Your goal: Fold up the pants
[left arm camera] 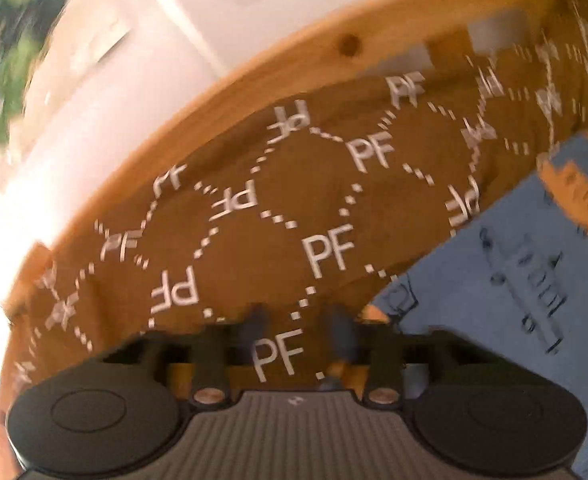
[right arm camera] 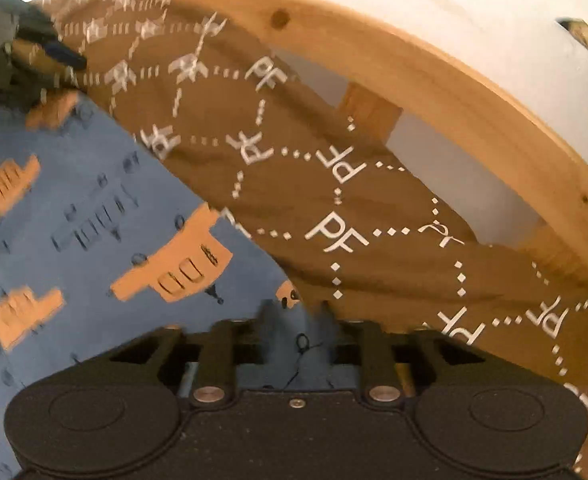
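One pair of brown fabric pants (left arm camera: pixel 326 200) printed with white "PF" letters and dotted diamonds was seen spread, creased, along the pale wooden bed rail (left arm camera: pixel 254 72), partly over one blue bedsheet (right arm camera: pixel 86 208) patterned with orange vehicles. Two grippers were counted; the left gripper (left arm camera: pixel 298 320) stood parted over the pants, nothing pinched; the right gripper (right arm camera: pixel 294 312) stood narrowly parted at the pants' edge, clamping nothing.
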The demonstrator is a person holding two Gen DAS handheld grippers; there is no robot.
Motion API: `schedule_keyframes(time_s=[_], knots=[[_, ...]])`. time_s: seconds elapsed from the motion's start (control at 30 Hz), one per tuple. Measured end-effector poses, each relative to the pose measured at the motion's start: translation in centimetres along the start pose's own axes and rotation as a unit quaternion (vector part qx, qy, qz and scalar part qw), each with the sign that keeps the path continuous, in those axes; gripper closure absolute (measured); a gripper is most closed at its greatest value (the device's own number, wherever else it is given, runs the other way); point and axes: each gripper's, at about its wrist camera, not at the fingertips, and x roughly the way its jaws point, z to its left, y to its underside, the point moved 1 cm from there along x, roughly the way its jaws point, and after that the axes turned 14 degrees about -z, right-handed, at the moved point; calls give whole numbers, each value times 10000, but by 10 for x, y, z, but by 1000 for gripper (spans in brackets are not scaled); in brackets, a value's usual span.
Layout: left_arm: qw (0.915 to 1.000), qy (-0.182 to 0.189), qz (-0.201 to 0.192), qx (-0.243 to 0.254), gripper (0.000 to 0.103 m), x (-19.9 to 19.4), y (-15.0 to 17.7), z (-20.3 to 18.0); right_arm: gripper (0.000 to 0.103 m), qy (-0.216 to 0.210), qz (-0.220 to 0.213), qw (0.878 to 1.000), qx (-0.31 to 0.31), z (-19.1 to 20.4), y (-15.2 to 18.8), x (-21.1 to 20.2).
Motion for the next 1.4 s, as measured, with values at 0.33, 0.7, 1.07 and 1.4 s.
schedule_keyframes(time_s=[0.33,0.7,1.07,1.4], knots=[[9888,1433,-29,-413,40,-9,7,49,38,-557,22,9984,115,-1,-17,14],[9790,1825,579,-707,100,9,14,40,74,-466,262,9984,178,-5,-7,28],[9938,957,-506,-235,103,-72,16,23,101,-46,-800,9968,40,21,-2,-42],[9694,510,-2213,926,103,-202,101,-39,101,-75,-1604,9860,-456,103,77,-179]])
